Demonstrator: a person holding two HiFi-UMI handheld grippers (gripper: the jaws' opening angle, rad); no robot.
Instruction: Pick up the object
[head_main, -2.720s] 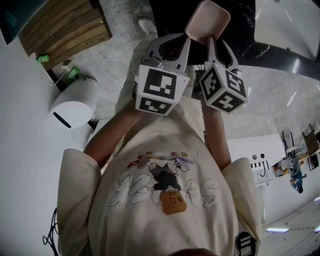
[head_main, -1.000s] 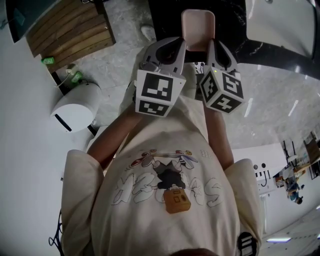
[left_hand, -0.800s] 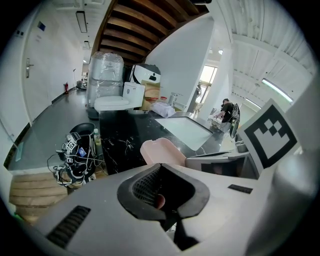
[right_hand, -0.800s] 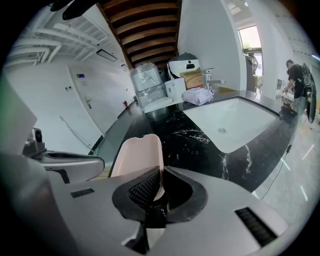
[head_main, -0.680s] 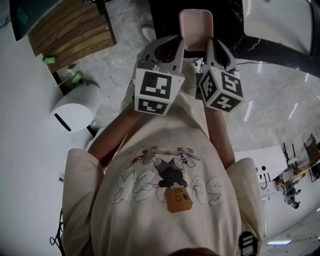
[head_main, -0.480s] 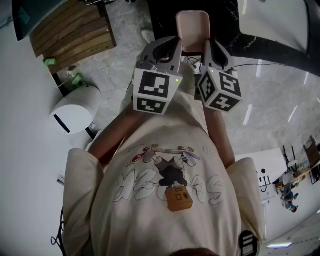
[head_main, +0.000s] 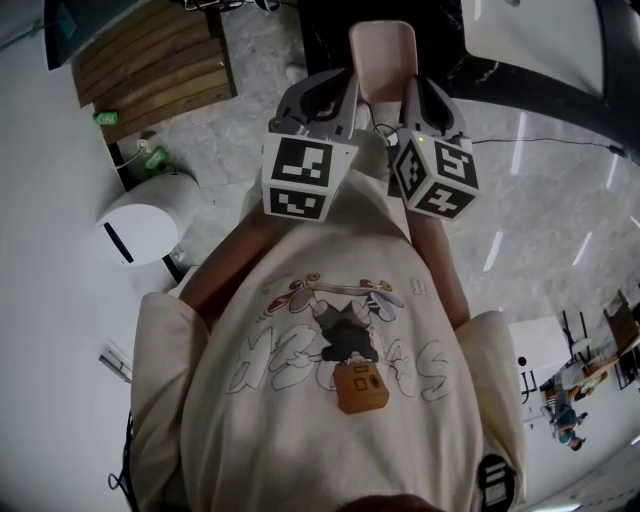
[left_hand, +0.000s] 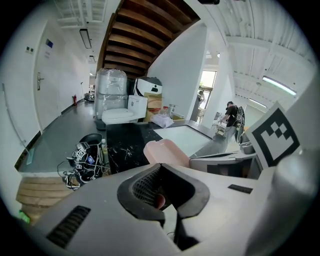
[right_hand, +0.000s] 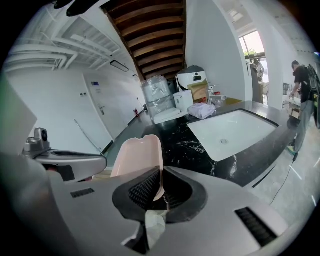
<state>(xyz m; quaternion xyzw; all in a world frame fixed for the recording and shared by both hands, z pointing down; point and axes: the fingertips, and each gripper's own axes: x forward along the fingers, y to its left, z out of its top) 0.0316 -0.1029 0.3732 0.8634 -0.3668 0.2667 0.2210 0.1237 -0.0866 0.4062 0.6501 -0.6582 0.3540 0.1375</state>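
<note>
A pale pink shallow plastic tray (head_main: 382, 52) is held up in the air between both grippers, in front of the person's chest. My left gripper (head_main: 352, 82) is shut on its left edge, and the pink rim shows inside the closed jaws (left_hand: 161, 166). My right gripper (head_main: 411, 84) is shut on the right edge. In the right gripper view the tray (right_hand: 137, 157) stands up out of the closed jaws (right_hand: 161, 171). In the left gripper view the tray (left_hand: 166, 152) juts out past the jaw tips. Its lower part is hidden by the jaws.
A black marble counter (right_hand: 182, 140) with a white sink (right_hand: 235, 131) lies ahead. A tangle of cables (left_hand: 82, 161) rests at its far end. Below are a wooden slatted platform (head_main: 150, 60) and a white round appliance (head_main: 145, 215). A person (right_hand: 302, 97) stands at the right.
The tray has turned from tilted right to pointing straight ahead. Both grippers, still shut on it, have drifted slightly up and left in the head view.
</note>
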